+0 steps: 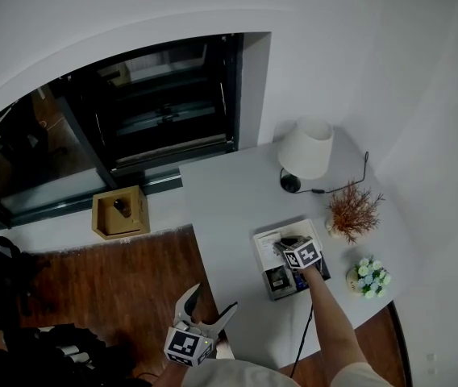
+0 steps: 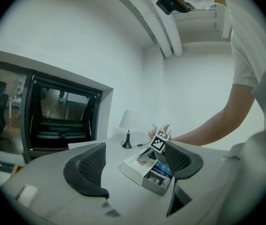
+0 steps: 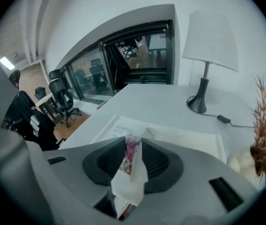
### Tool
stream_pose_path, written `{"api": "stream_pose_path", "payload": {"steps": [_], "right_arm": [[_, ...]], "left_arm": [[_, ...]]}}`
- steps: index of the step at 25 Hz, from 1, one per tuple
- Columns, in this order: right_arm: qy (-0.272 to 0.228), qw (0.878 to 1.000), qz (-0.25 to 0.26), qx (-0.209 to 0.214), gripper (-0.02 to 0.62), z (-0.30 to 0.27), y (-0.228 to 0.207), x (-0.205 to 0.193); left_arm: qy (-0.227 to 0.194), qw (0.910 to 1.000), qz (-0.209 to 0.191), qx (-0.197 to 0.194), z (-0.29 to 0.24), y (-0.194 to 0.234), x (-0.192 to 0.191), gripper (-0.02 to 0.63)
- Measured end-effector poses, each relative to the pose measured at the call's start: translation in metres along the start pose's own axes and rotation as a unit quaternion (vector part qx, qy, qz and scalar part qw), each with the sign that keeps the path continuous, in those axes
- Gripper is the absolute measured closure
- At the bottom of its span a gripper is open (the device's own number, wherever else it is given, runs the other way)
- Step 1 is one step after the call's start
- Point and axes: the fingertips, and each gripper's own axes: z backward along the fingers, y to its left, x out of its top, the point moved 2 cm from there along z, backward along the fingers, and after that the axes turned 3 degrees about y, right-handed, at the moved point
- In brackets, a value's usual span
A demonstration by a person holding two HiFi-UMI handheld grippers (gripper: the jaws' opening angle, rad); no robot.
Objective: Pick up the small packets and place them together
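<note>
Clamping my right gripper [image 3: 132, 143] on a small packet [image 3: 129, 175], I have it pinched upright over the open white box [image 1: 268, 242] on the worktop [image 1: 229, 192]. My left gripper [image 1: 213, 298] hangs empty, jaws wide apart, by the worktop's near edge.

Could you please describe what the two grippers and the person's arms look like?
Both the left gripper and the right gripper have pale grey bodies, and each carries a cube of black-and-white square markers. Their curved dark pads are mesh-textured. The person wears a pale short sleeve; the forearms are bare.
</note>
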Motion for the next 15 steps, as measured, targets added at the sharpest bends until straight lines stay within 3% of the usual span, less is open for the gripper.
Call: {"api": "stream_pose_path", "payload": {"steps": [4, 6, 8, 13, 15], "right_arm": [[-0.024, 0.999, 0.028, -0.028, 0.44, 0.008, 0.003, 0.013], [-0.037, 0.998, 0.024, -0.043, 0.262, 0.017, 0.004, 0.016], [-0.093, 0.993, 0.033, -0.058, 0.259, 0.04, 0.011, 0.029], [-0.28, 0.959, 0.027, -0.039, 0.254, 0.13, 0.061, 0.064], [-0.332, 0.942, 0.017, -0.044, 0.215, 0.169, 0.078, 0.064]], "left_arm": [[-0.005, 1.0, 0.005, 0.003, -0.001, 0.003, 0.001, 0.224], [-0.008, 0.9999, 0.009, 0.002, -0.002, 0.003, 0.002, 0.224], [-0.013, 0.9999, 0.009, -0.001, -0.004, 0.004, 0.004, 0.224], [-0.036, 0.9993, 0.001, -0.011, -0.009, 0.003, 0.017, 0.224], [-0.045, 0.9988, 0.0, -0.018, -0.012, -0.001, 0.023, 0.224]]}}
